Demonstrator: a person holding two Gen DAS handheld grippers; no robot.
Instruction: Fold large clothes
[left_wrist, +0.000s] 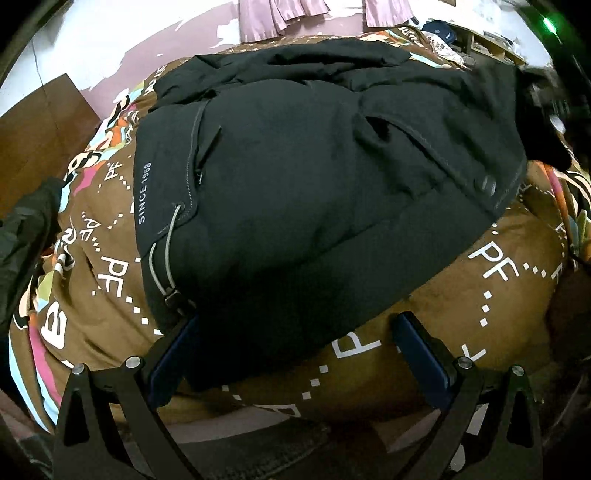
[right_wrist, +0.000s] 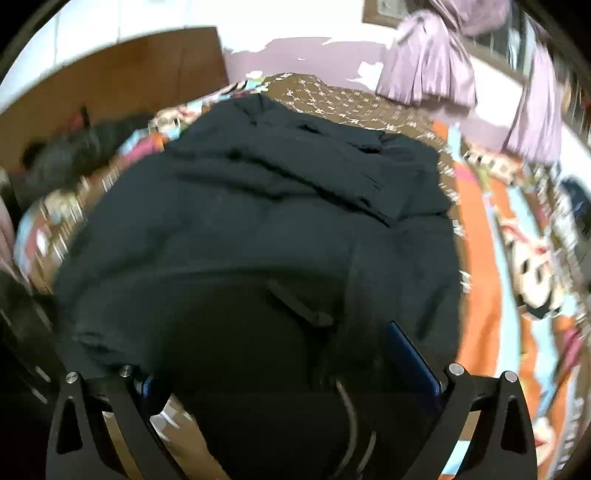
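A large black padded jacket (left_wrist: 314, 177) lies spread on a bed, with "SINCE 1988" printed along its hem and a grey drawcord at the left corner. My left gripper (left_wrist: 295, 332) is open, its blue-padded fingers (left_wrist: 421, 350) straddling the jacket's near hem. In the right wrist view the same jacket (right_wrist: 258, 221) fills the middle. My right gripper (right_wrist: 284, 354) is open, its fingers wide apart, with jacket fabric lying between and over them; the left finger is mostly hidden under cloth.
The bed carries a brown quilt (left_wrist: 480, 295) with white "PF" letters and coloured stripes. Another dark garment (left_wrist: 26, 229) lies at the left. A wooden headboard (right_wrist: 110, 81) and purple curtains (right_wrist: 432, 62) stand beyond the bed.
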